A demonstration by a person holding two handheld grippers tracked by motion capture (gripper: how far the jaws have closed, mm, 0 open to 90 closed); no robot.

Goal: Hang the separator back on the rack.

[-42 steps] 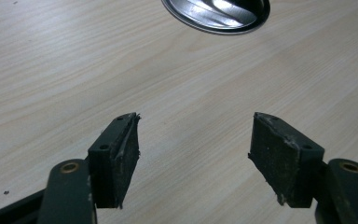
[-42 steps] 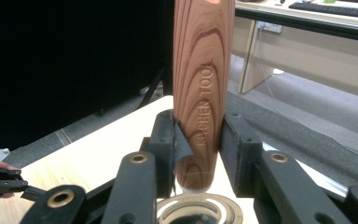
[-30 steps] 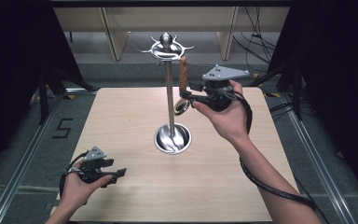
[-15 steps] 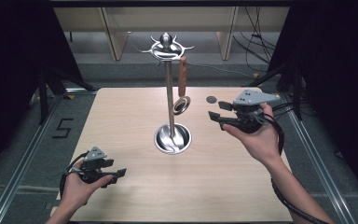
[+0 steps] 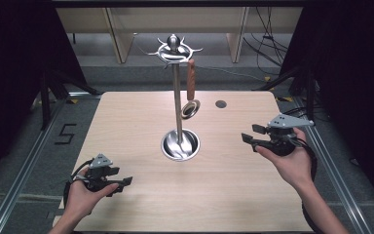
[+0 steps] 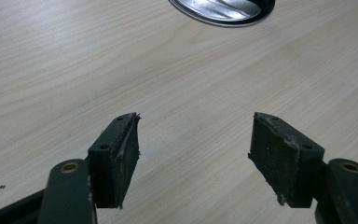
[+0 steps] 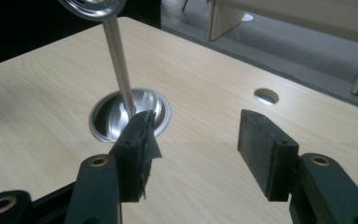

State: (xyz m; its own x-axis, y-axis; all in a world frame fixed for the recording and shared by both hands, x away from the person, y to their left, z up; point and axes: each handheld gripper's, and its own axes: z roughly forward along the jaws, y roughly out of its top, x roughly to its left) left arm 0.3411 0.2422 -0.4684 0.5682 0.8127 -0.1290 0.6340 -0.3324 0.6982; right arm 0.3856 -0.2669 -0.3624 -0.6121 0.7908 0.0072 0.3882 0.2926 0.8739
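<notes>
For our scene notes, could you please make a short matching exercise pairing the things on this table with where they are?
Things:
1. ladle
2. stand base
3. left tool
4. right tool

Places:
A. table's middle
B. near left corner, open
C. hanging from the stand's top hooks
D. right edge, open, empty

Pairs: 1-C, 2-A, 3-B, 4-D

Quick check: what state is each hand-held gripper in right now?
Left hand-held gripper: open, holding nothing, above the bare table.
Right hand-held gripper: open, holding nothing, pointed toward the stand.
</notes>
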